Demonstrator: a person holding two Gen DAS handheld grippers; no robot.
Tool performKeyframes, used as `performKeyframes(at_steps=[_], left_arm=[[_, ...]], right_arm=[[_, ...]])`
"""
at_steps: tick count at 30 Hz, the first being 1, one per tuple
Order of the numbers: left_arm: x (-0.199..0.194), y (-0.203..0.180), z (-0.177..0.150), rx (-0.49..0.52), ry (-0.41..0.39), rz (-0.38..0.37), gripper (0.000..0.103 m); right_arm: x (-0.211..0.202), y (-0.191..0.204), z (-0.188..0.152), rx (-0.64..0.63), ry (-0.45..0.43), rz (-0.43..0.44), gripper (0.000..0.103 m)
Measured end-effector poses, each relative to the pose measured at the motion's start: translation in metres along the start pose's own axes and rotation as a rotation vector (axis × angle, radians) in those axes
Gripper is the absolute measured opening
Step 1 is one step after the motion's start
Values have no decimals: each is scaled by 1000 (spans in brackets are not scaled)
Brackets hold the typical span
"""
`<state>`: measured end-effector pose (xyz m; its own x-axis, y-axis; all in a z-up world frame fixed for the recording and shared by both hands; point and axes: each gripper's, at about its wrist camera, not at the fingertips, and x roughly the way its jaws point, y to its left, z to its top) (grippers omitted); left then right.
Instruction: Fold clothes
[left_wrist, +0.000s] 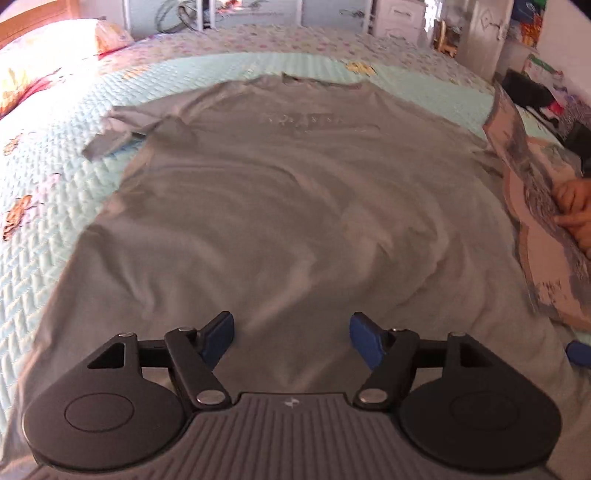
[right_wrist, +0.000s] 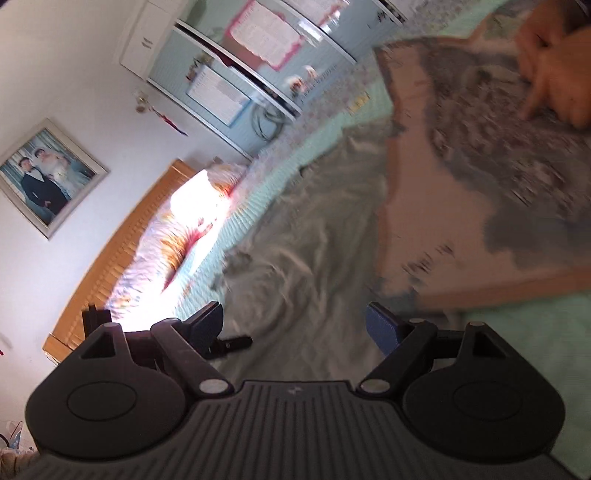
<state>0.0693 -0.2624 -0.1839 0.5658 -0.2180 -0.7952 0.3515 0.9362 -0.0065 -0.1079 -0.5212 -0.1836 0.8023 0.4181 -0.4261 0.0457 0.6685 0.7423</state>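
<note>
A grey T-shirt (left_wrist: 280, 192) lies spread face up on the bed, collar at the far end, its left sleeve creased and folded over. My left gripper (left_wrist: 291, 336) hangs over the near hem, open, with nothing between its blue pads. In the tilted, blurred right wrist view my right gripper (right_wrist: 295, 325) is also open and empty above the same T-shirt (right_wrist: 314, 229). One blue fingertip (left_wrist: 578, 352) of the right gripper shows at the right edge of the left wrist view.
A patterned pink-and-grey cloth (left_wrist: 535, 221) lies along the shirt's right side with a person's hand (left_wrist: 576, 210) resting on it. The mint quilt (left_wrist: 48, 221) covers the bed, with a pillow (left_wrist: 37, 66) at far left and cabinets behind. A wooden headboard (right_wrist: 122, 251) backs the bed.
</note>
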Motion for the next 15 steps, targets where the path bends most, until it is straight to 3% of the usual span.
performKeyframes(at_steps=[2, 7, 10, 12, 14, 15], left_arm=[[5, -14, -7, 58, -14, 46, 83], [-10, -11, -7, 20, 12, 30, 82], [-34, -20, -16, 26, -52, -10, 82], [-39, -34, -27, 77, -42, -54, 82], [-26, -49, -46, 131, 56, -68, 86], [-29, -54, -54, 157, 17, -47, 87]], right_arm=[[-14, -22, -13, 12, 27, -34, 79], [-63, -39, -22, 131, -96, -32, 83], [-70, -49, -29, 259, -103, 140, 83], [-63, -49, -34, 303, -72, 290, 83], [-45, -44, -39, 286, 24, 290, 83], [-37, -42, -42, 273, 61, 245, 82]])
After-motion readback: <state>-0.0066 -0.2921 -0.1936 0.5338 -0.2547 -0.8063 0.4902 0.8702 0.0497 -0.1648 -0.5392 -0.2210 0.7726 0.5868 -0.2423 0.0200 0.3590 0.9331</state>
